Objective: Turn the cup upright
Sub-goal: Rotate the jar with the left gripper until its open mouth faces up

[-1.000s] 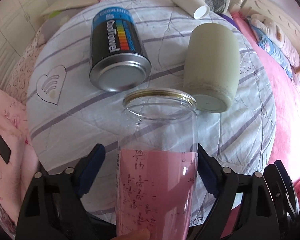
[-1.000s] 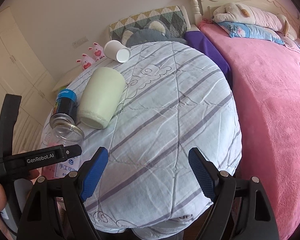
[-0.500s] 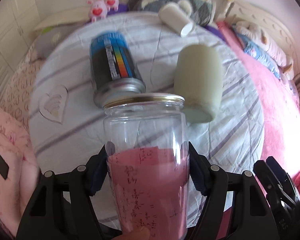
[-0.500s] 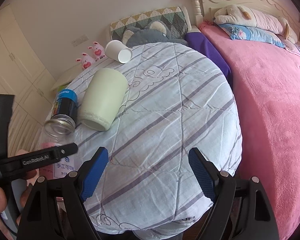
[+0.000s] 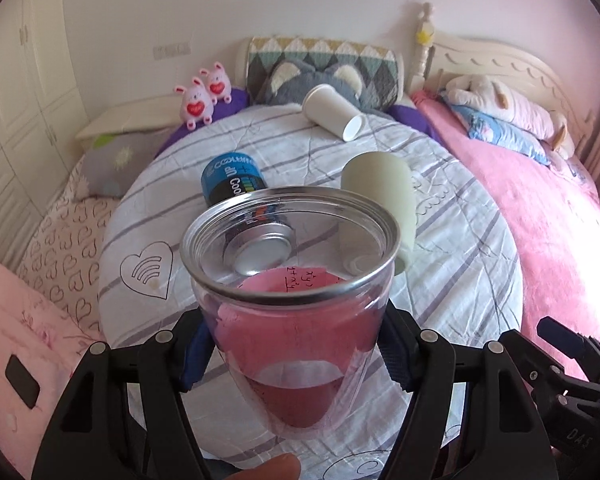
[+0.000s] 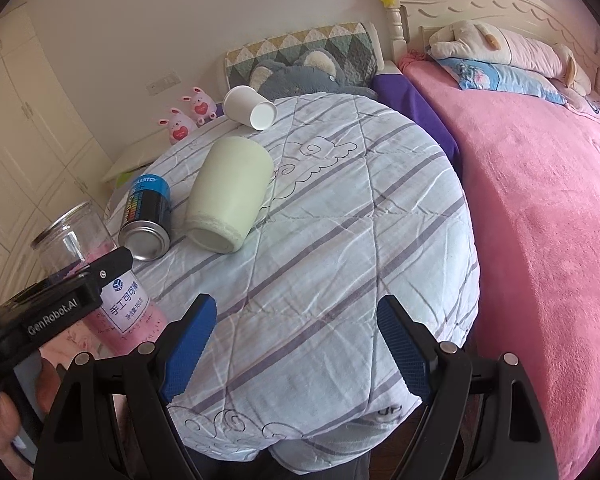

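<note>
My left gripper [image 5: 292, 344] is shut on a clear plastic jar [image 5: 292, 300] with a metal rim and pink paper inside. The jar is held nearly upright, mouth up, above the near-left edge of the striped quilt. It also shows in the right wrist view [image 6: 96, 276] with the left gripper clamped on it. A pale green cup [image 6: 228, 200] lies on its side on the quilt, and shows in the left wrist view [image 5: 384, 188] too. A white paper cup [image 6: 250, 108] lies on its side at the back. My right gripper [image 6: 296, 344] is open and empty over the quilt's near edge.
A blue and black can [image 6: 146, 216] lies on its side left of the green cup. The striped quilt [image 6: 360, 240] covers a round mound. A pink blanket [image 6: 540, 220] lies right. Pillows, a grey plush [image 6: 300, 72] and pink toys [image 6: 188, 116] are at the back.
My left gripper shut on the jar, lifted it off the quilt and tilted it from lying flat to nearly upright. The right gripper stayed still.
</note>
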Motion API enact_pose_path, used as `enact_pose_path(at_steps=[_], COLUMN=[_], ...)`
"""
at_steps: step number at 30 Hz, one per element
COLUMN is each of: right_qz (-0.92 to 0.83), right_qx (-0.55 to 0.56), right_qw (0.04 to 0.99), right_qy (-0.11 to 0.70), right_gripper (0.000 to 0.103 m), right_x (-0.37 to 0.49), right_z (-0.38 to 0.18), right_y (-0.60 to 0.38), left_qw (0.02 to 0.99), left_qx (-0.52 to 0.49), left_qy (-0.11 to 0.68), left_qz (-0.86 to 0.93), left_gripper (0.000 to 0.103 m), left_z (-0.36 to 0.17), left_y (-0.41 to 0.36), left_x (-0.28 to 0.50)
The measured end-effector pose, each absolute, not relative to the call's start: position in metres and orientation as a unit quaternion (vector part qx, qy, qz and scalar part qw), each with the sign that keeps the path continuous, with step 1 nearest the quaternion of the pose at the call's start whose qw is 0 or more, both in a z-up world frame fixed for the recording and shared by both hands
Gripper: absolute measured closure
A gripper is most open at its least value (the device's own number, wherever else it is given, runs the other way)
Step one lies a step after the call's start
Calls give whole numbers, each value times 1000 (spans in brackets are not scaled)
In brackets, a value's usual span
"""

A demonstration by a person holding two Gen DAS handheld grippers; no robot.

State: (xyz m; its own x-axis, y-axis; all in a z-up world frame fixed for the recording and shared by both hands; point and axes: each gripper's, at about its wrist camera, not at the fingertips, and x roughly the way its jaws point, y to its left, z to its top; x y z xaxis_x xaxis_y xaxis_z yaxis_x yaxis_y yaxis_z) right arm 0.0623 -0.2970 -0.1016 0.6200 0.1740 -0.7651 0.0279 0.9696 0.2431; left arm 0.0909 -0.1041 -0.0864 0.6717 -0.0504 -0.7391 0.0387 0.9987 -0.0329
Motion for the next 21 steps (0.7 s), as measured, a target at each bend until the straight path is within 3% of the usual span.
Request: enact_pose_path(at_steps=[8,15,21], right_qz=[34,28,19], right_qx=[111,105,102], right_qw=[896,894,894], right_qy=[430,435,435], right_gripper=[19,19,19], right_x=[53,43,33], right_z=[-96,-98,-96], right_y=[-293,-292,-295], left_qw=[948,960,968], left_qx=[18,42,46], left_qy=[316,277,247], left_qz=[-17,-7,-9], left_gripper=[32,32,32], left_z=[-66,-116,-117], left_y=[-111,-117,-116], left_x=[79,72,58])
